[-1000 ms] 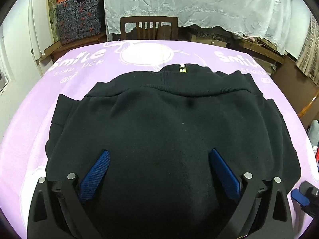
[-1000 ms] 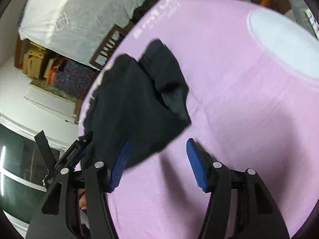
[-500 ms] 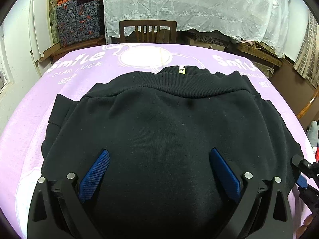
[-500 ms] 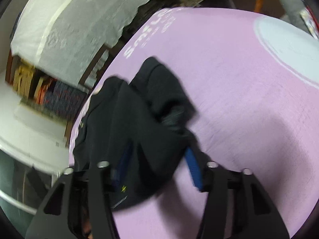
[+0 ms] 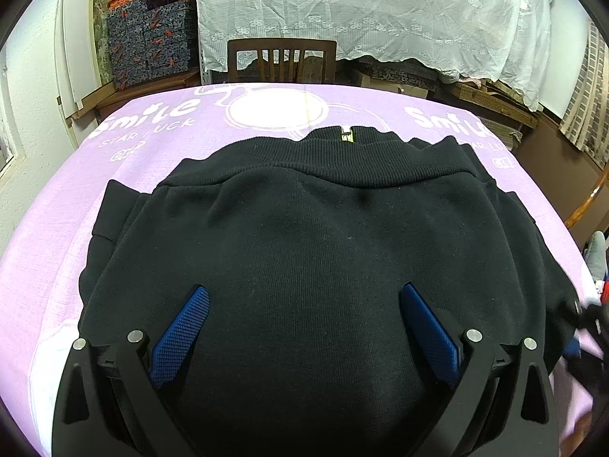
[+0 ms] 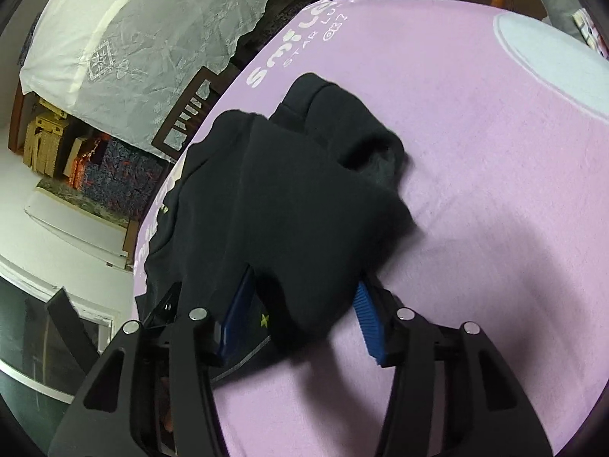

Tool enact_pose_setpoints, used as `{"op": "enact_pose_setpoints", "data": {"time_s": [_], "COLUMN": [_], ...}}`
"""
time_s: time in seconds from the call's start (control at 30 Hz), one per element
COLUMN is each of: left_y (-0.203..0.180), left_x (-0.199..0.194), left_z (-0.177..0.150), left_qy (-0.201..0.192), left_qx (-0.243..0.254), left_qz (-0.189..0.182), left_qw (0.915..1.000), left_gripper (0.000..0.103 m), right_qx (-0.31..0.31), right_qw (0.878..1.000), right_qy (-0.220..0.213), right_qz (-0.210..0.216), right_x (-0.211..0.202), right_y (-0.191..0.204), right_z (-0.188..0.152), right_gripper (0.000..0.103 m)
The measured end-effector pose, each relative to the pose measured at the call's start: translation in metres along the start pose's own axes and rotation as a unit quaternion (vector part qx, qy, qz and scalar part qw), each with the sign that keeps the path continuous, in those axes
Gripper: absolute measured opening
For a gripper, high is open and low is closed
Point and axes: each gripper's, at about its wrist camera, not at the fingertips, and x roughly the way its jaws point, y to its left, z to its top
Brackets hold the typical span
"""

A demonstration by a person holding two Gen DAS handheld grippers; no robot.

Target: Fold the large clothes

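A large black sweatshirt [image 5: 304, 251] lies folded on the purple table cover [image 5: 57, 228], its ribbed hem and a zipper pull at the far side. My left gripper [image 5: 304, 327] hangs open above the near middle of the garment, holding nothing. In the right wrist view the sweatshirt [image 6: 285, 198] fills the left centre, with a folded sleeve sticking out to the right. My right gripper [image 6: 304, 304] is open, and the garment's near corner lies between its blue pads [image 6: 367, 316]. The right gripper shows blurred at the right edge of the left wrist view [image 5: 586, 323].
A wooden chair [image 5: 281, 59] stands behind the table's far edge. Patterned boxes [image 5: 152, 45] are stacked at the back left and a white lace cloth [image 5: 380, 11] covers furniture behind. A white circle [image 6: 552, 64] is printed on the cover to the right.
My right gripper has moved forward onto the sweatshirt's near right corner, so cloth now sits between its open fingers. My left gripper has pulled back and up slightly.
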Motion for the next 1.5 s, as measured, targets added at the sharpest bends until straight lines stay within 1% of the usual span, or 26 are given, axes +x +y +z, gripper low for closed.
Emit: {"op": "enact_pose_setpoints", "data": {"time_s": [0.03,0.1,0.17,0.23,0.33,0.4,0.5,0.57,0.6,0.67,0.7,0.8,0.87,0.93,1.03,1.07,1.1,1.13,1.2,1.27,1.33,1.4,1.5], "left_y": [0.000,0.001,0.001,0.000,0.000,0.000,0.000,0.003,0.007,0.015,0.018,0.022,0.018,0.012,0.012,0.012,0.013,0.013,0.014,0.016,0.019,0.022,0.027], "left_x": [0.000,0.000,0.000,0.000,0.000,0.000,-0.001,-0.003,-0.006,-0.013,-0.015,-0.012,-0.008,-0.004,0.001,0.001,0.001,0.001,0.002,0.003,0.004,0.005,0.007], "left_z": [0.000,-0.001,-0.001,-0.001,-0.001,-0.001,-0.001,0.001,0.003,0.007,0.010,0.011,0.009,0.005,0.002,0.002,0.002,0.002,0.003,0.003,0.003,0.004,0.006], "left_qy": [0.000,0.000,0.000,0.000,0.000,0.000,-0.001,0.003,0.008,0.011,0.012,0.021,0.014,0.003,-0.002,-0.002,-0.002,-0.001,-0.001,0.001,0.003,0.005,0.008], "left_qx": [0.000,0.000,0.000,0.001,0.000,0.000,0.002,-0.003,-0.015,-0.033,-0.038,-0.043,-0.024,-0.001,0.002,0.001,0.001,0.001,0.000,-0.002,-0.004,-0.008,-0.014], "left_qz": [0.000,0.000,0.000,0.001,0.000,0.000,0.001,-0.005,-0.015,-0.024,-0.032,-0.044,-0.034,-0.012,-0.002,-0.002,-0.002,-0.003,-0.004,-0.007,-0.011,-0.016,-0.022], "left_qw": [1.0000,1.0000,1.0000,1.0000,1.0000,1.0000,1.0000,1.0000,0.9998,0.9991,0.9987,0.9979,0.9990,0.9999,1.0000,1.0000,1.0000,1.0000,1.0000,1.0000,0.9999,0.9998,0.9996], "left_gripper": [0.100,0.100,0.100,0.100,0.100,0.100,0.100,0.100,0.098,0.081,0.078,0.077,0.078,0.081,0.083,0.083,0.083,0.083,0.084,0.085,0.086,0.087,0.089], "right_qx": [0.001,0.015,0.020,0.018,-0.004,-0.007,0.028,0.031,0.029,0.024,0.020,0.011,0.003,-0.009,-0.022,-0.022,-0.019,-0.014,0.004,-0.006,-0.034,-0.065,-0.105], "right_qw": [1.000,1.000,0.999,0.999,1.000,1.000,0.999,0.999,0.999,0.999,0.999,0.999,0.999,0.999,0.999,0.999,0.999,0.999,0.999,0.999,0.998,0.996,0.991], "right_qy": [-0.014,-0.026,-0.031,-0.031,-0.010,-0.016,-0.024,-0.024,-0.026,-0.035,-0.038,-0.038,-0.037,-0.037,-0.034,-0.032,-0.030,-0.027,-0.021,-0.028,-0.046,-0.064,-0.081], "right_qz": [-0.009,-0.007,-0.004,-0.004,0.006,0.006,0.017,0.025,0.026,0.030,0.028,0.030,0.032,0.033,0.036,0.036,0.037,0.035,0.044,0.039,0.029,0.021,0.026], "right_x": [0.005,0.013,0.018,0.018,0.015,0.015,0.022,0.025,0.025,0.026,0.026,0.027,0.028,0.029,0.030,0.030,0.030,0.029,0.030,0.027,0.019,0.011,-0.004], "right_y": [0.000,-0.001,-0.001,0.001,0.010,0.009,-0.002,-0.006,-0.006,-0.006,-0.007,-0.004,-0.003,-0.002,0.001,0.001,0.000,-0.002,-0.008,-0.002,0.011,0.029,0.060], "right_z": [0.009,0.019,0.025,0.020,0.005,0.005,0.019,0.024,0.024,0.023,0.022,0.024,0.024,0.024,0.025,0.025,0.026,0.026,0.028,0.029,0.026,0.023,0.019], "right_gripper": [0.048,0.045,0.045,0.045,0.047,0.047,0.035,0.033,0.033,0.032,0.030,0.031,0.033,0.036,0.042,0.042,0.041,0.030,0.023,0.020,0.017,0.015,0.013]}}
